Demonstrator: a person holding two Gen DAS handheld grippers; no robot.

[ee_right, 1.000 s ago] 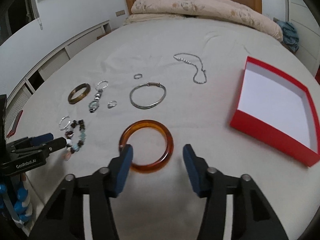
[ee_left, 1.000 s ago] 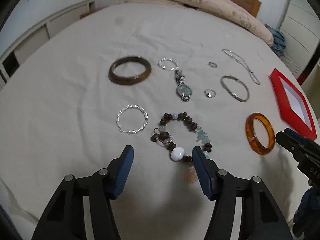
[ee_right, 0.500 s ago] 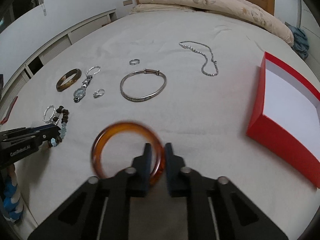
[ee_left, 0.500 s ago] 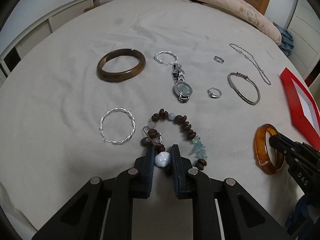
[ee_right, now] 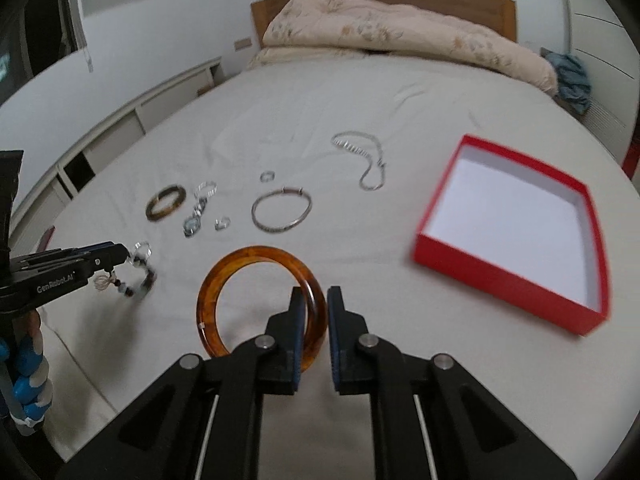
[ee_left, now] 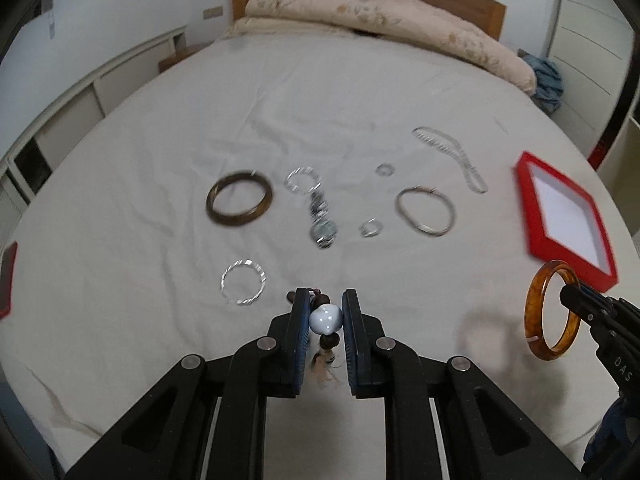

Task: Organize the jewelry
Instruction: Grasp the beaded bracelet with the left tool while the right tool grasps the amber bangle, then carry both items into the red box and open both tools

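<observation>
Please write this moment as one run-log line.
left gripper: shut on beaded bracelet, lifted | right gripper: shut on amber bangle, lifted | red box: empty

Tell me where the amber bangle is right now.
The amber bangle is pinched in the right gripper, lifted above the bedsheet, left of the red box.

A beaded bracelet (ee_left: pixel 326 320) with a large white bead hung clamped above the bed's near edge, and an amber bangle (ee_right: pixel 260 304) was held upright, also lifted. A brown bangle (ee_left: pixel 239 199), watch (ee_left: pixel 322 224), silver hoops, rings and chain lay mid-bed; an open red box (ee_right: pixel 508 276) sat toward the right edge.
</observation>
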